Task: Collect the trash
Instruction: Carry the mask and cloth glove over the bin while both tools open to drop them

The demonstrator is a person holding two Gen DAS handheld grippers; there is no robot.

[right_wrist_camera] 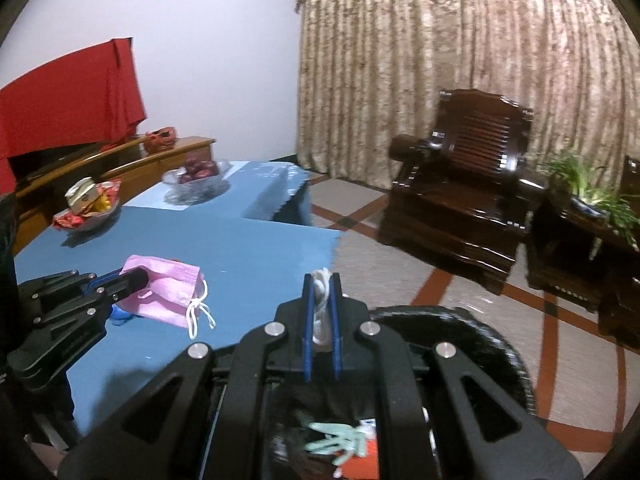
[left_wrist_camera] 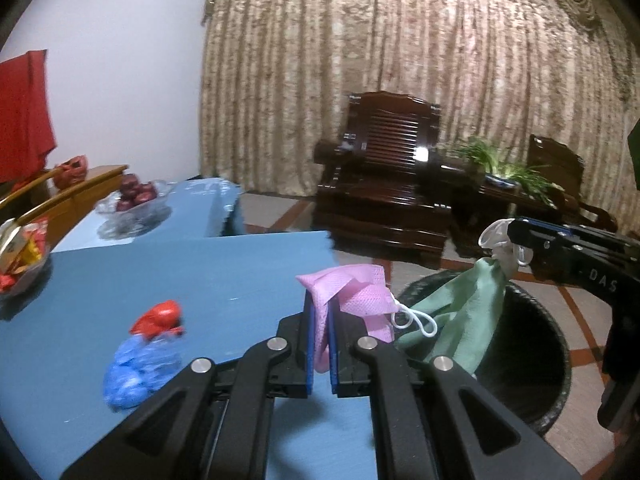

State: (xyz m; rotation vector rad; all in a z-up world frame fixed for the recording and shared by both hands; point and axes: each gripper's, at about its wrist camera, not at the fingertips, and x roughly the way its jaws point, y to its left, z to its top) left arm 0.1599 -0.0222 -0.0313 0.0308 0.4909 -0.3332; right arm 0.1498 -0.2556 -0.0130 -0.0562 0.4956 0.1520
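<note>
My left gripper (left_wrist_camera: 321,300) is shut on a pink face mask (left_wrist_camera: 352,294) and holds it above the right edge of the blue table (left_wrist_camera: 160,280); the mask (right_wrist_camera: 160,290) and the left gripper (right_wrist_camera: 140,276) also show in the right wrist view. My right gripper (right_wrist_camera: 321,280) is shut on a white and green mask (right_wrist_camera: 321,304). In the left wrist view that mask (left_wrist_camera: 460,312) hangs from the right gripper (left_wrist_camera: 516,240) over the black trash bin (left_wrist_camera: 552,344). A crumpled blue and red piece of trash (left_wrist_camera: 140,356) lies on the table.
The bin (right_wrist_camera: 460,320) stands on the tiled floor beside the table, with green scraps inside. On the table are a glass bowl of red fruit (left_wrist_camera: 134,200) and a snack dish (right_wrist_camera: 88,208). Dark wooden armchair (right_wrist_camera: 460,184) and plant table (right_wrist_camera: 592,216) stand behind.
</note>
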